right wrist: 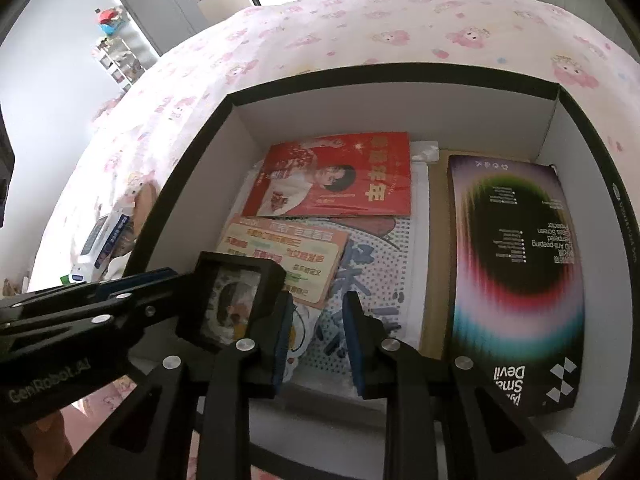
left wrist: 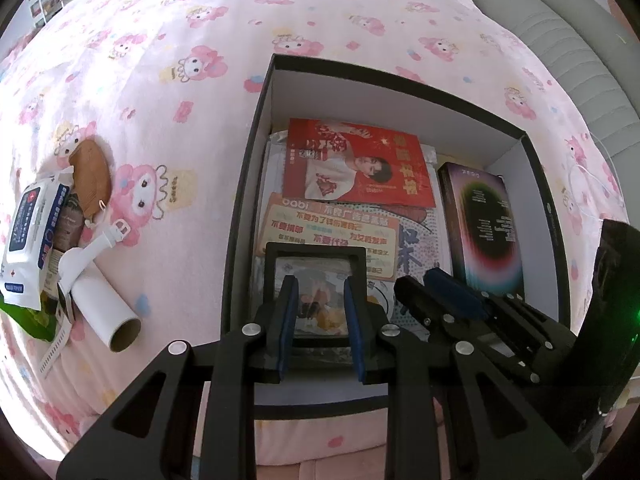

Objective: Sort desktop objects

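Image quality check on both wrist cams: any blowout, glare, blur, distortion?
Left wrist view: strong fisheye bend in the black box rim, bedsheet washed out at lower left, wet wipes pack overexposed. Right wrist view: wall at left blown white, glare on the red card, screen protector box text soft, dark vignette corners.

Left gripper (left wrist: 322,320) and right gripper (right wrist: 318,338): matte black linkage arms, silver round screws, blue finger pads, white "GenRobot.AI" lettering on one arm.

— What sort of place is this?
— A home bedroom: a bed with a pink cartoon bedsheet (left wrist: 168,92), a padded grey headboard (left wrist: 560,36) at the far right, a door (right wrist: 160,4) and toy shelf (right wrist: 116,56) beyond.
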`<state>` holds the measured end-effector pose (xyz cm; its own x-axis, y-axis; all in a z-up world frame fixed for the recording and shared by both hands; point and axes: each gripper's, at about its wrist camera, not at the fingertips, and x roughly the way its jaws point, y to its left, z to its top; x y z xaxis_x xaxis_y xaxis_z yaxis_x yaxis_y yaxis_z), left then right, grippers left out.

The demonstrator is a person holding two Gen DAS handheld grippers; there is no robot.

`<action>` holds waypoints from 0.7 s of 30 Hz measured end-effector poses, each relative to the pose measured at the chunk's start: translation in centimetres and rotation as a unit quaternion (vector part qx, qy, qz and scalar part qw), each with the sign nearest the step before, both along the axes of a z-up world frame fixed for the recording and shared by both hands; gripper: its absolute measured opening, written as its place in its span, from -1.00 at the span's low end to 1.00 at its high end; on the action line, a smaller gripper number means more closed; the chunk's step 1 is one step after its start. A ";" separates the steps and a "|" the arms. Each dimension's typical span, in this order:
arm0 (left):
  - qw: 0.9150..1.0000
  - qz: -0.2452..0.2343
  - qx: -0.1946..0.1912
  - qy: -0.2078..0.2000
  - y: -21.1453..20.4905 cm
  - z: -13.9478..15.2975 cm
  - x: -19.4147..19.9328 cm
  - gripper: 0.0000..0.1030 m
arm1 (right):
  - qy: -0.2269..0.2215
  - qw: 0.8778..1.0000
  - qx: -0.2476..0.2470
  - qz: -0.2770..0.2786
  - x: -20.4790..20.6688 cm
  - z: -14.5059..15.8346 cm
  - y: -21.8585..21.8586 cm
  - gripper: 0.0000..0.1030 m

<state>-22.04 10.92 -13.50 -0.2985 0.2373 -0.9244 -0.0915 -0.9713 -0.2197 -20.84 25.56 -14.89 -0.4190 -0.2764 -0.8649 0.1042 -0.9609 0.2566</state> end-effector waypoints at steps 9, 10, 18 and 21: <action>0.996 -0.020 -0.019 0.083 -0.1 3.2 3.1 -0.14 | 0.037 0.999 0.001 -0.028 3.6 2.8 0.5 -0.31; 0.995 -0.023 -0.023 0.091 -0.2 3.6 3.5 -0.06 | 0.046 0.998 0.009 -0.030 4.0 3.3 0.3 -0.21; 0.983 -0.036 -0.057 0.171 -1.2 6.9 7.7 0.33 | 0.075 0.995 0.031 -0.050 7.6 5.8 -0.8 0.20; 0.979 -0.028 -0.061 0.192 -2.0 8.4 9.4 0.48 | 0.094 0.993 0.049 -0.053 8.9 7.1 -1.4 0.20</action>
<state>-12.67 8.90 -5.13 -0.6192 0.1579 -0.7692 -0.1982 -0.9793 -0.0415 -11.90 24.12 -7.77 -0.5976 -0.1412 -0.7892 0.0386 -0.9883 0.1476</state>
